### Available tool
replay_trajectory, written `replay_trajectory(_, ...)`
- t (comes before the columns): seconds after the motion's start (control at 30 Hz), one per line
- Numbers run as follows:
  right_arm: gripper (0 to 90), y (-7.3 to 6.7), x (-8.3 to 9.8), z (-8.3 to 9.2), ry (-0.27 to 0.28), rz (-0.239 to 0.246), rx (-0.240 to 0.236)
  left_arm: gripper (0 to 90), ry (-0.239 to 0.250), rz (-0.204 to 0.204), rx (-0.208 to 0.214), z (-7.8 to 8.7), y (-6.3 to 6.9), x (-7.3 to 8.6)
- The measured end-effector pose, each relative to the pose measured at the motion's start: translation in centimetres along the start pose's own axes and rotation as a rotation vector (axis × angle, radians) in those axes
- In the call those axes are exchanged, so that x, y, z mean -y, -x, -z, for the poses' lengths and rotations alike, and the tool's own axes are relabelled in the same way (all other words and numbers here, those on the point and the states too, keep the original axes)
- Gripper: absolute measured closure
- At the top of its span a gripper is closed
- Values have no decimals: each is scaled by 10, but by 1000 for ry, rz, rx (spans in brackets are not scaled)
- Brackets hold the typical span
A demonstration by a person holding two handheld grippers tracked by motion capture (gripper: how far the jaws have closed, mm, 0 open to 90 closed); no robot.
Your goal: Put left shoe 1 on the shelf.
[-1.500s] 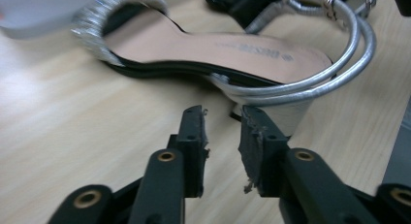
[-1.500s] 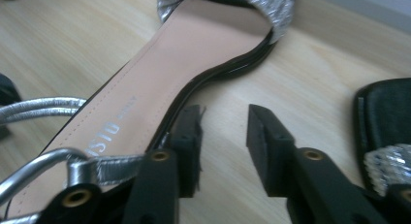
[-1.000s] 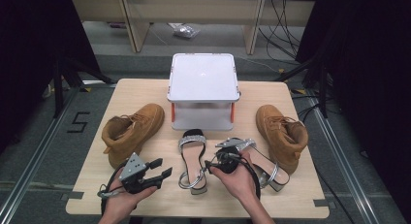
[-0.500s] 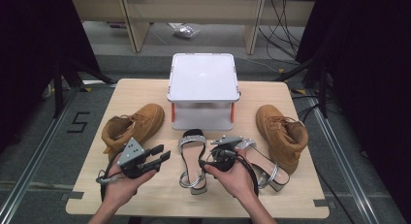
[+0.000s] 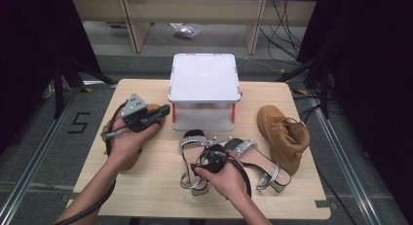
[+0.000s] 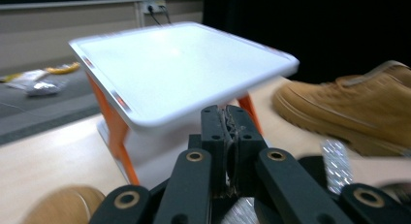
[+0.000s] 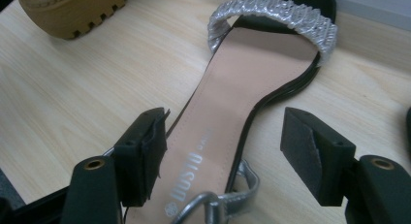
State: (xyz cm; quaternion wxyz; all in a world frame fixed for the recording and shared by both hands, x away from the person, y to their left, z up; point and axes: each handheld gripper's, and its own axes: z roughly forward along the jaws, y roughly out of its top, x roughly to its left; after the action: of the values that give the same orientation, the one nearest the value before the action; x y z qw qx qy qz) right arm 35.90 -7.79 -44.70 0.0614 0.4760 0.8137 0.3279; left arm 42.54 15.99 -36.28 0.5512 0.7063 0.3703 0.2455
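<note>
Black sandal point(image 7: 232, 112), silver glitter strap, tan insole, flat on table point(image 7: 72, 78)

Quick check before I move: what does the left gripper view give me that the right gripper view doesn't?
Left gripper view alone: the white-topped stand with its orange legs, and that gripper's jaws pressed shut with nothing between them, the left gripper pointing at the stand. Right gripper view alone: the right gripper, jaws wide open, straddling a sandal's beige insole and silver buckle. Both share the light wooden tabletop, a tan boot and a glittery silver sandal strap.
</note>
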Motion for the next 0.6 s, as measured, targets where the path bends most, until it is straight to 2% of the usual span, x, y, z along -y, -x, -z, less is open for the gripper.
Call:
replay_trajectory(0.07, 335, 0, -1, -2, -5, 12, 2, 873, 1, 8, -7, -6, -3, -4)
replay_trajectory(0.13, 328, -3, -2, -6, -23, 19, 11, 878, -14, 7, -27, -24, -8, -10)
replay_trajectory(0.2, 324, -5, -4, -8, -24, 25, 20, 874, -24, 7, -33, -36, -9, -12)
replay_trajectory(0.23, 321, -8, -4, -8, -42, 16, 20, 868, -24, 7, -33, -36, -9, -12)
replay_trajectory(0.27, 319, -10, -4, -9, -60, 11, 16, 860, -32, 2, -41, -45, -10, -13)
replay_trajectory(0.3, 319, -9, -5, -11, -63, 29, 21, 857, -32, 2, -41, -45, -10, -13)
replay_trajectory(0.33, 311, -11, -5, -13, -76, 19, 26, 853, -43, -6, -47, -54, -11, -12)
replay_trajectory(0.4, 306, -12, -6, -15, -62, 29, 31, 843, -47, 0, -48, -58, -12, -11)
replay_trajectory(0.43, 302, -13, -7, -19, -74, 16, 40, 839, -53, 4, -62, -63, -13, -9)
replay_trajectory(0.5, 300, -13, -7, -23, -77, 26, 51, 831, -51, 16, -67, -68, -16, -8)
replay_trajectory(0.57, 292, -15, -8, -26, -103, 1, 62, 821, -57, 18, -70, -71, -18, -6)
replay_trajectory(0.6, 291, -14, -8, -28, -110, 7, 68, 820, -64, 19, -78, -73, -19, -6)
